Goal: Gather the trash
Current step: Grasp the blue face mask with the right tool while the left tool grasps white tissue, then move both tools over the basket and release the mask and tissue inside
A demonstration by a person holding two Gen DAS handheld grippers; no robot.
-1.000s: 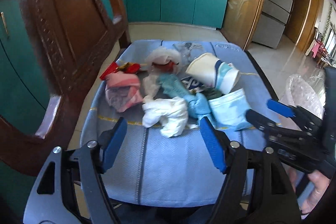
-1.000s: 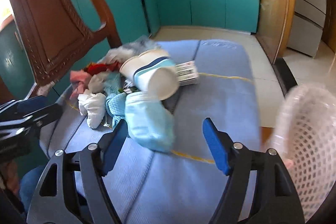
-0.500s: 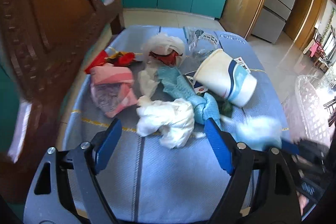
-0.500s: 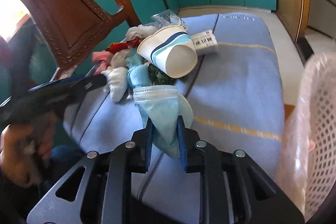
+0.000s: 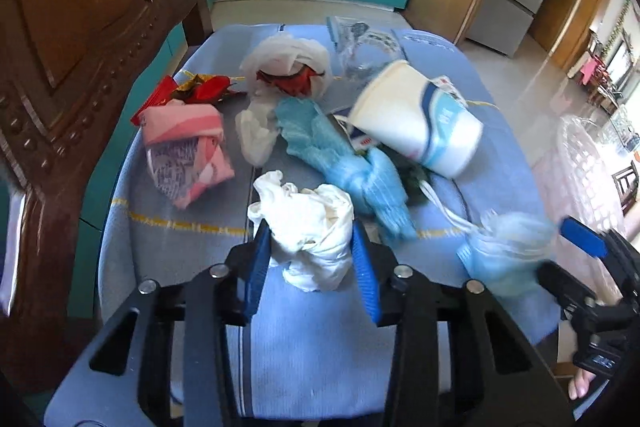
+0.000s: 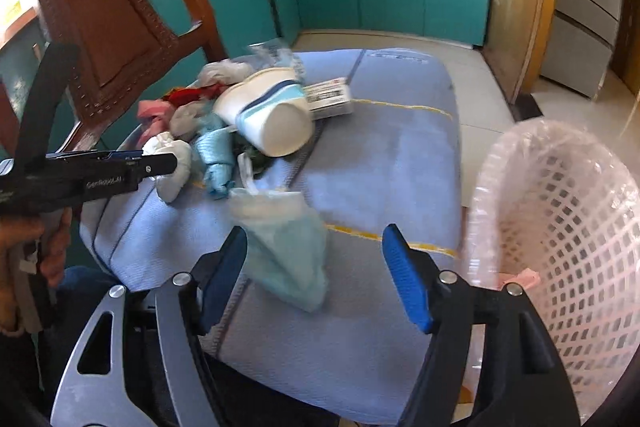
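Observation:
A pile of trash lies on a blue cushion [image 5: 312, 347]. My left gripper [image 5: 312, 261] is shut on a crumpled white tissue wad [image 5: 308, 227] at the pile's near edge; the wad also shows in the right wrist view [image 6: 172, 163]. My right gripper [image 6: 316, 267] is open, and a light blue face mask [image 6: 284, 247] hangs between its fingers, close to the left finger; I cannot tell if it touches. The mask shows blurred in the left wrist view [image 5: 508, 251]. A white and blue paper cup [image 5: 420, 119] lies on its side behind.
A pink mesh waste basket [image 6: 568, 235] lined with a plastic bag stands right of the cushion. A blue cloth [image 5: 344, 163], a pink wrapper [image 5: 184, 151], red wrappers [image 5: 188, 91] and a white bag [image 5: 288, 63] lie in the pile. A wooden chair back [image 5: 80, 27] rises at left.
My left gripper moved forward and closed on the white tissue wad. My right gripper, shut on the face mask half a second ago, has opened, and the mask is loose between its fingers.

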